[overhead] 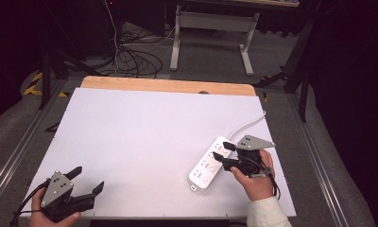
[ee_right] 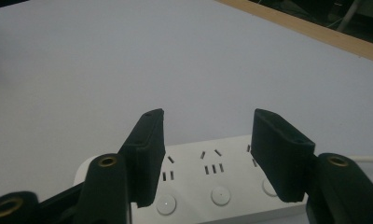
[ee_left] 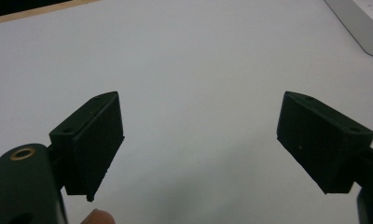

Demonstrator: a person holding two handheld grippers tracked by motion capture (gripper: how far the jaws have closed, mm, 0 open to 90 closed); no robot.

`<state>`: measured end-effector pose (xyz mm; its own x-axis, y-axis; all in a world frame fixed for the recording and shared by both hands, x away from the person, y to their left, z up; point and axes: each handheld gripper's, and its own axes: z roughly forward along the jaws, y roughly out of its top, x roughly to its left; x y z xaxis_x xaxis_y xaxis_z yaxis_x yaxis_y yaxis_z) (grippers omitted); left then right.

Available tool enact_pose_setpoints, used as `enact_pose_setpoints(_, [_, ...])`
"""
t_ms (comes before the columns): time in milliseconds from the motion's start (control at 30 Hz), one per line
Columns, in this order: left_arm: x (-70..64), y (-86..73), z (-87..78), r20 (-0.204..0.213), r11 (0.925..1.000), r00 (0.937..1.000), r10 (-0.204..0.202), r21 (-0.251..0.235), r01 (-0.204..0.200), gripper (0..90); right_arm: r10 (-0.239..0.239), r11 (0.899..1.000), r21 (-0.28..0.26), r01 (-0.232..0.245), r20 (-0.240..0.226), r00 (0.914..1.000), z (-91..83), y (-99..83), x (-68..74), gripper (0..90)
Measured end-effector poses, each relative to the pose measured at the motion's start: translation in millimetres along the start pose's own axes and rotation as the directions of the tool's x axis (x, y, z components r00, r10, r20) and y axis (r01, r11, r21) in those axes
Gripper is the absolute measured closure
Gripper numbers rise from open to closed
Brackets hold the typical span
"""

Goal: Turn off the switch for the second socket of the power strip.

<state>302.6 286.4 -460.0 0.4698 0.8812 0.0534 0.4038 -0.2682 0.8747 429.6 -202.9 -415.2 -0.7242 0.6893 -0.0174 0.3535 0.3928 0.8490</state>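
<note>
Lying on the right of the white surface [overhead: 144,127], a white power strip [overhead: 207,163] with its cord [overhead: 246,124] trailing away; right gripper [overhead: 220,151] above it, jaws apart and empty; left gripper [overhead: 89,180] at the near left corner, jaws wide apart, empty.

1. High view: the white counter [overhead: 144,137] is evenly and brightly lit from above; the surroundings fall into deep shadow.
2. Both gripper views: soft and slightly blurred, with a faint blue cast.
3. The black fingers [ee_left: 98,140] render nearly featureless.
4. Shadows on the counter are faint and diffuse.
</note>
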Motion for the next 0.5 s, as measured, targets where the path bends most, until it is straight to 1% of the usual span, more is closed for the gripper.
enact_pose_setpoints(100, [0.0,0.0,-0.3,0.0,1.0,1.0,0.0,0.0,0.0,15.3,-0.003,1.0,-0.005,0.003,-0.004,1.0,-3.2,0.4,-0.2,41.8])
enact_pose_setpoints(133, [0.1,0.0,-0.4,0.0,1.0,1.0,0.0,0.001,0.0,15.3,-0.013,1.0,-0.012,0.013,-0.01,0.9999,-4.9,0.1,0.2,37.5])
enact_pose_setpoints(167, [0.1,0.0,-0.4,0.0,1.0,1.0,0.0,0.0,0.0,15.3,-0.013,1.0,-0.012,0.013,-0.01,0.9999,-4.9,0.1,0.2,37.5])
enact_pose_setpoints(200, [0.1,0.0,-0.4,0.0,1.0,1.0,0.0,0.0,0.0,15.3,-0.012,1.0,-0.012,0.012,-0.016,0.9998,-5.6,-0.3,0.4,34.3])
enact_pose_setpoints(233, [0.0,0.0,-0.3,0.0,1.0,1.0,0.0,0.0,0.0,15.3,-0.023,1.0,-0.011,0.023,0.0,0.9997,-7.6,-1.2,1.6,28.5])
enact_pose_setpoints(267, [0.0,0.0,-0.4,0.001,1.0,1.0,-0.001,0.0,0.001,15.3,-0.023,1.0,-0.011,0.023,0.0,0.9997,-7.6,-1.2,1.6,28.5])
enact_pose_setpoints(367, [-0.2,-0.1,-0.4,0.004,1.0,1.0,-0.007,-0.004,0.007,15.3,-0.019,1.0,-0.019,0.019,-0.002,0.9998,-11.7,-1.9,2.6,20.0])
enact_pose_setpoints(467, [0.1,-0.1,-0.5,0.004,1.0,1.0,-0.002,-0.004,0.002,15.2,-0.013,0.999,-0.04,0.013,-0.019,0.9997,-17.9,-4.9,3.1,14.6])
enact_pose_setpoints(500, [0.0,0.0,-0.6,0.004,1.0,1.0,-0.002,-0.005,0.002,15.2,-0.016,0.998,-0.055,0.013,-0.038,0.9992,-22.6,-8.8,2.7,10.7])
